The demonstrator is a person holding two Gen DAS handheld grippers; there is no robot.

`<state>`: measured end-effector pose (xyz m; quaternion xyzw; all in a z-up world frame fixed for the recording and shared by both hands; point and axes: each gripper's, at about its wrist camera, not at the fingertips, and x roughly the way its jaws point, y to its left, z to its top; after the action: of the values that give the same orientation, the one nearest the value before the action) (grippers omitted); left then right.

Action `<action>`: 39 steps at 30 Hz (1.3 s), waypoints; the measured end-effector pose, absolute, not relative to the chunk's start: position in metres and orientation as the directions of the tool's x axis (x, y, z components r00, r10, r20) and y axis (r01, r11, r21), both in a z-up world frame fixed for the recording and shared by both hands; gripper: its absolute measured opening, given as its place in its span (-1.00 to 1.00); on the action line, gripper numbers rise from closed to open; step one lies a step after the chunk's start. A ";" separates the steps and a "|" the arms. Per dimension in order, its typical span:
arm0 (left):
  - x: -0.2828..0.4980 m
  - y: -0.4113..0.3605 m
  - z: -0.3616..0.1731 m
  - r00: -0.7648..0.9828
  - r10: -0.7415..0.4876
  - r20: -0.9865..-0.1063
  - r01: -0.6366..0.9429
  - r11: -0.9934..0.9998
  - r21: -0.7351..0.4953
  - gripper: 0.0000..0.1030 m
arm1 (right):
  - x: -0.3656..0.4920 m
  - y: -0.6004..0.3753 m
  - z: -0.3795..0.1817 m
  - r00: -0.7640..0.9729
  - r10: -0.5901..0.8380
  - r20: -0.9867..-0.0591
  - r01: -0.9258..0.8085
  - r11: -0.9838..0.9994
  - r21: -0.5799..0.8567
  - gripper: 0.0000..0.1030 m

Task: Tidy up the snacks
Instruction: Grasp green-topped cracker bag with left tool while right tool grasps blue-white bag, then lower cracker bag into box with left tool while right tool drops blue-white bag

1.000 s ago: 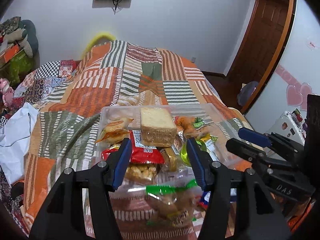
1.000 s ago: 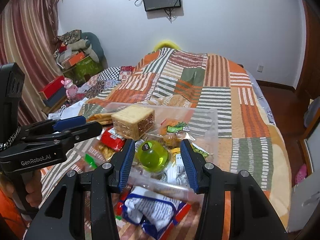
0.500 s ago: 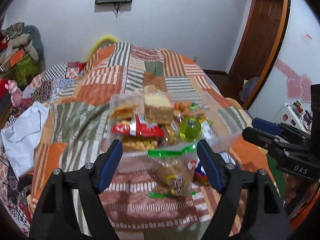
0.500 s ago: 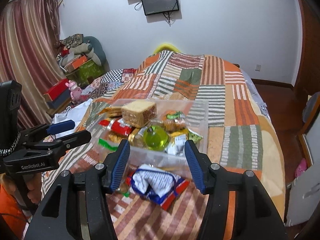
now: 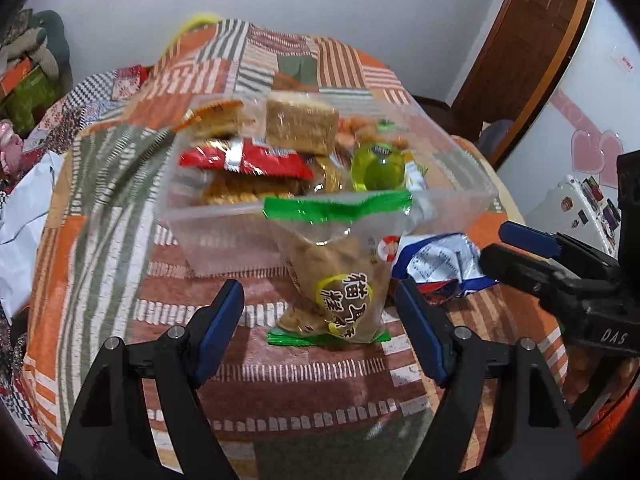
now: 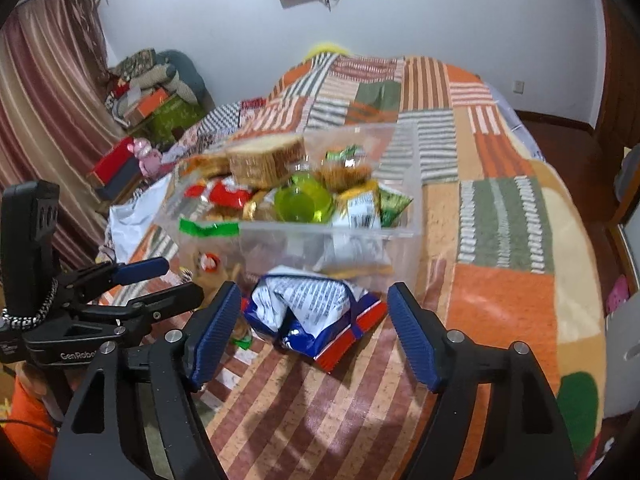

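Observation:
A clear plastic bin [image 5: 224,240] [image 6: 402,256] on the patchwork quilt holds several snacks: a cake slice [image 5: 302,126], a red packet [image 5: 244,162], a green jelly cup [image 5: 378,170] [image 6: 304,204]. A clear bag of brown snacks with a green top [image 5: 336,276] leans on the bin's front wall. My left gripper [image 5: 322,328] is open around its lower end without touching it. A blue, white and red packet [image 6: 312,308] [image 5: 440,264] lies on the quilt beside it. The jaws of my right gripper [image 6: 314,332] are opening, with this packet between the tips, untouched.
The quilt [image 6: 500,208] covers a bed that drops off at the right. A white plastic bag [image 5: 24,208] lies at the bed's left side. Boxes and bundles [image 6: 152,112] stand by the curtain [image 6: 40,92]. A wooden door [image 5: 532,60] is at the right.
Both grippers have drawn back from over the bin and sunk toward the quilt. Their jaws have spread wider. The loose bag and packet now lie between the fingertips.

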<state>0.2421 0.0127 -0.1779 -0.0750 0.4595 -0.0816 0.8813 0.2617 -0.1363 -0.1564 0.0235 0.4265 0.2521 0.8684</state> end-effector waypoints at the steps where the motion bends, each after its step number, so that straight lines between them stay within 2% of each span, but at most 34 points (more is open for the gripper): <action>1: 0.244 0.011 -0.181 0.558 -0.215 -0.801 0.079 0.975 -0.207 0.51 | 0.263 -0.135 -0.159 0.502 0.458 -0.734 -0.421 0.871 0.255 0.41; 8: 0.256 0.004 -0.198 0.534 -0.217 -0.817 0.091 0.976 -0.200 0.51 | 0.272 -0.127 -0.181 0.477 0.419 -0.773 -0.414 0.883 0.223 0.44; 16: 0.270 0.015 -0.211 0.529 -0.256 -0.809 0.061 0.962 -0.265 0.51 | 0.278 -0.136 -0.191 0.432 0.487 -0.759 -0.381 0.862 0.335 0.48; 18: 0.270 0.018 -0.213 0.530 -0.276 -0.801 0.061 0.955 -0.289 0.46 | 0.275 -0.134 -0.190 0.435 0.489 -0.756 -0.392 0.859 0.330 0.40; 19: 0.270 0.018 -0.213 0.529 -0.288 -0.798 0.066 0.952 -0.300 0.32 | 0.274 -0.133 -0.188 0.431 0.500 -0.751 -0.405 0.851 0.334 0.25; 20: 0.270 0.017 -0.213 0.526 -0.300 -0.796 0.073 0.948 -0.309 0.23 | 0.273 -0.131 -0.187 0.432 0.501 -0.750 -0.412 0.849 0.330 0.20; 21: 0.269 0.016 -0.213 0.521 -0.305 -0.797 0.080 0.947 -0.311 0.04 | 0.271 -0.128 -0.185 0.444 0.491 -0.750 -0.419 0.853 0.310 0.19; 29: 0.259 0.007 -0.207 0.537 -0.262 -0.802 0.101 0.964 -0.246 -0.02 | 0.269 -0.129 -0.181 0.461 0.486 -0.742 -0.423 0.856 0.297 -0.10; 39: 0.238 0.019 -0.179 0.587 -0.251 -0.769 0.079 0.964 -0.253 -0.04 | 0.258 -0.138 -0.170 0.490 0.492 -0.720 -0.405 0.859 0.312 -0.14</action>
<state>0.2378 0.0188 -0.1793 -0.0963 0.4445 -0.0932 0.8857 0.2582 -0.1381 -0.1704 0.0504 0.4330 0.2602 0.8615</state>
